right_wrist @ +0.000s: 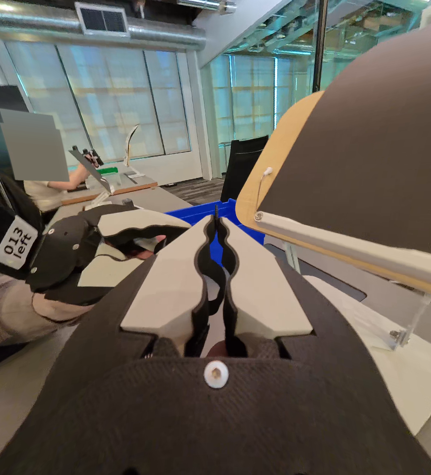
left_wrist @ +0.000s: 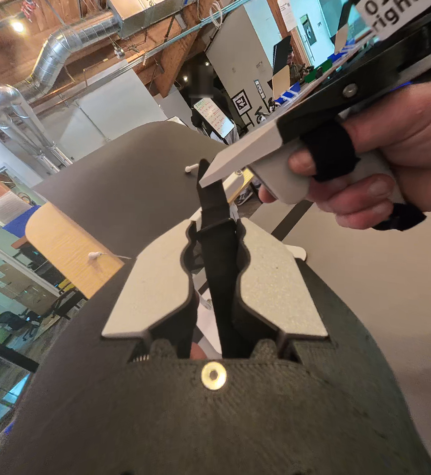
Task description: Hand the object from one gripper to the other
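A black strap [left_wrist: 219, 257] with a keeper loop runs lengthwise between the fingers of my left gripper [left_wrist: 215, 221]. The jaws stand about a strap's width apart, with a slit of daylight on the strap's left side. My right gripper [left_wrist: 209, 180] comes in from the right, held by a hand [left_wrist: 402, 159], and its white finger covers the strap's upper end. In the right wrist view my right gripper [right_wrist: 216, 221] is shut on the strap [right_wrist: 216, 210], seen edge-on with its tip poking past the fingertips. My left gripper [right_wrist: 168, 239] sits close at the left, jaws apart.
A dark curved divider panel with a wooden edge [right_wrist: 363, 154] stands close on the right, and also shows behind the grippers [left_wrist: 121, 180]. A blue bin [right_wrist: 196, 213] sits beyond the fingertips. A grey table [left_wrist: 363, 295] lies below. A person works at a far table [right_wrist: 55, 185]. Less than 4 cm separates the two grippers' tips.
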The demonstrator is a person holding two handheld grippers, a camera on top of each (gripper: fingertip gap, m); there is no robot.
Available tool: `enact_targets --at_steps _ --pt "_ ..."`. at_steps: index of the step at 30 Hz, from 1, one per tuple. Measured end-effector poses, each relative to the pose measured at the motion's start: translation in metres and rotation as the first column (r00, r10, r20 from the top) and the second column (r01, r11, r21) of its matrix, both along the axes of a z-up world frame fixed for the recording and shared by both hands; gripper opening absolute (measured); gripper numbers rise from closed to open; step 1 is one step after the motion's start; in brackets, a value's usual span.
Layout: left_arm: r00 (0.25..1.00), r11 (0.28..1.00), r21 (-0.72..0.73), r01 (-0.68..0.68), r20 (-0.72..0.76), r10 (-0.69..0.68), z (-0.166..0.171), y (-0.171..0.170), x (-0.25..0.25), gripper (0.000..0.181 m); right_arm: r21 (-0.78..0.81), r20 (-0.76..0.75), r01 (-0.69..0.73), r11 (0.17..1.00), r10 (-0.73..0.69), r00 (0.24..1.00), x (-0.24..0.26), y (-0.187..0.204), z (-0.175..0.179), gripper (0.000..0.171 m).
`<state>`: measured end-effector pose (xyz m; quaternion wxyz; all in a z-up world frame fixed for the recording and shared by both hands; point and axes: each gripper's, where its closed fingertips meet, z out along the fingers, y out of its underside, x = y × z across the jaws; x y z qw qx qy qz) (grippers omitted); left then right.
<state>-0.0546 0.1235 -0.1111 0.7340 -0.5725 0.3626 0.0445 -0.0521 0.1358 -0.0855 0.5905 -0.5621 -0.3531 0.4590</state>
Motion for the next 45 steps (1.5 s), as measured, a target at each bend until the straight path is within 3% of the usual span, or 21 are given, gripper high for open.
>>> enact_targets --at_steps 20,36,39,45 --pt "0.965 0.973 -0.056 0.225 0.152 -0.215 0.017 -0.011 -0.003 0.029 -0.051 0.021 -0.047 0.998 0.049 0.999 -0.007 -0.005 -0.006 0.0" --pt "0.971 0.978 -0.05 0.205 0.134 -0.197 0.022 -0.009 -0.012 0.029 -0.069 0.075 -0.05 0.996 0.055 0.996 -0.012 -0.007 -0.017 0.005" --pt "0.971 0.974 -0.082 0.212 0.129 -0.201 0.02 -0.009 -0.012 0.029 0.011 0.115 -0.042 0.999 0.04 0.993 -0.009 -0.006 -0.013 0.015" --pt "0.97 0.967 -0.126 0.222 0.129 -0.206 0.019 -0.008 -0.013 0.029 0.328 0.229 -0.019 0.944 -0.061 0.971 0.002 -0.011 0.003 0.028"
